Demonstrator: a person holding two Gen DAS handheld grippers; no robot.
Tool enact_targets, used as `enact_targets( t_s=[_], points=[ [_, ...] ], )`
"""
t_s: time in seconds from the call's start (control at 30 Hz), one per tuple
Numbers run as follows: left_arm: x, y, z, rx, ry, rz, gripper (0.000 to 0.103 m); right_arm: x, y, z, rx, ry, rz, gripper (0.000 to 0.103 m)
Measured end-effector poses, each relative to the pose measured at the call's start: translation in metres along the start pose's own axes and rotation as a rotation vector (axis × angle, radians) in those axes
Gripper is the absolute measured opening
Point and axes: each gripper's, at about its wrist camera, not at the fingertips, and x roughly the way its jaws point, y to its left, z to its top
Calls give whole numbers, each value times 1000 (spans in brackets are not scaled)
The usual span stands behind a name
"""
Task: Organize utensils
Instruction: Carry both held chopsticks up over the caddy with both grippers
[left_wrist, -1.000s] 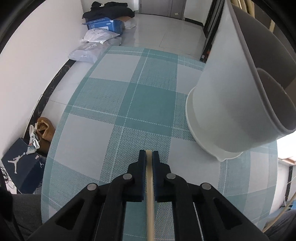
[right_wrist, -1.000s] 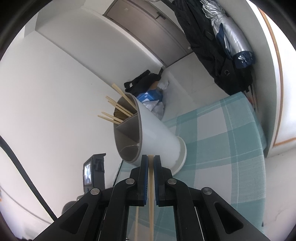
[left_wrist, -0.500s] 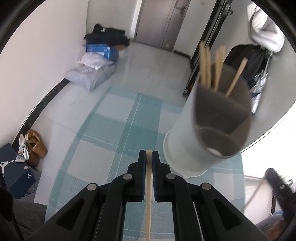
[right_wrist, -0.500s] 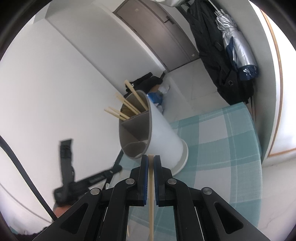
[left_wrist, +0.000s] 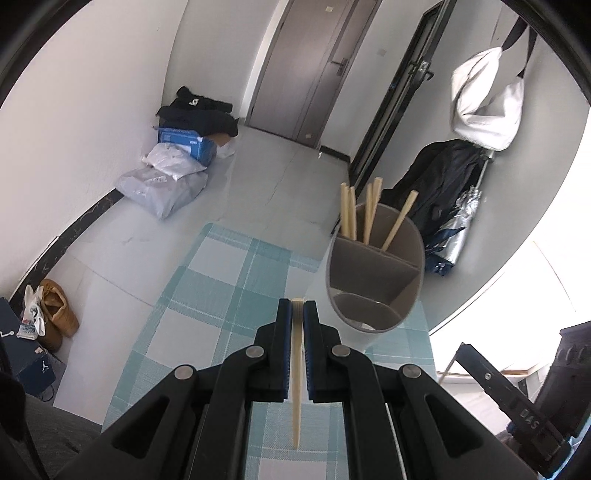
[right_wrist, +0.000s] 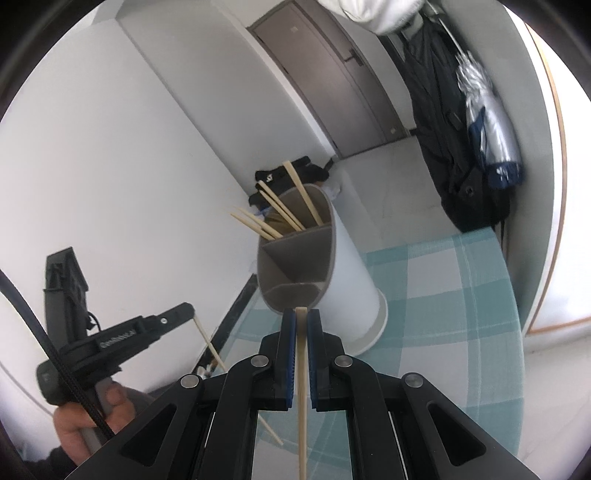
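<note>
A white utensil holder (left_wrist: 373, 273) with grey dividers stands on the teal checked tablecloth (left_wrist: 207, 295); several wooden chopsticks (left_wrist: 369, 214) stick out of its far compartment. It also shows in the right wrist view (right_wrist: 347, 280). My left gripper (left_wrist: 297, 306) is shut on a wooden chopstick (left_wrist: 296, 387), raised to the left of the holder's rim. My right gripper (right_wrist: 302, 314) is shut on another chopstick (right_wrist: 302, 398), its tip just below the holder's open mouth. The left gripper (right_wrist: 181, 314) with its chopstick appears at the left of the right wrist view.
The tablecloth (right_wrist: 458, 295) covers a round table with its edge close on all sides. Bags and a blue box (left_wrist: 184, 147) lie on the floor by the wall. Shoes (left_wrist: 55, 314) sit below the table's left edge. Coats (right_wrist: 461, 147) hang at the right.
Both grippers have pulled back and up from the holder, which now looks smaller and farther away. The left gripper has come fully into the right wrist view. Both still grip their chopsticks.
</note>
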Motion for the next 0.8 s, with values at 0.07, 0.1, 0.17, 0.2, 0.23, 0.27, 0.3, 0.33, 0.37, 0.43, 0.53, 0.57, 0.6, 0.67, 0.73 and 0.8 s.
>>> enact_targets(
  t_s=[0.07,0.1,0.17,0.2,0.23,0.27,0.3,0.33,0.37,0.43,0.53,0.57,0.6,0.67,0.73,0.8],
  points=[
    [-6,0,-1,13,-10,-9,3,-3,5,0,-21,-17,-22,5],
    [-9,-1,-1,17,-12,-14,3,-4,6,0,-23,-24,-29,5],
    [-12,-1,-2,30,-15,-20,3,-6,7,0,-20,-33,-38,5],
    [-13,0,-2,31,-15,-25,2,-6,7,0,-21,-37,-46,5],
    [-14,1,-3,32,-13,-30,2,-7,8,0,-23,-42,-54,5],
    [-15,0,-3,36,-12,-33,2,-8,9,1,-27,-45,-60,5],
    [-17,-1,-4,42,-12,-37,2,-8,11,1,-32,-49,-67,5],
    [-19,-1,-4,52,-11,-42,2,-10,12,1,-37,-54,-72,5],
    [-21,-3,-3,59,-12,-46,2,-11,14,1,-43,-59,-77,5],
    [-27,-6,-3,81,-18,-56,2,-12,18,2,-56,-64,-90,5],
    [-35,-11,-3,110,-28,-72,2,-13,22,2,-74,-68,-116,5],
    [-37,-13,-3,119,-26,-80,2,-14,23,3,-70,-69,-119,5],
    [-39,-15,-4,128,-30,-86,2,-14,23,3,-69,-71,-121,5],
    [-43,-17,-3,140,-33,-100,2,-18,25,5,-69,-82,-131,5],
    [-45,-18,-2,141,-35,-117,2,-22,27,6,-72,-95,-135,5],
    [-49,-20,-1,143,-42,-126,2,-26,31,9,-84,-110,-140,5]
  ],
)
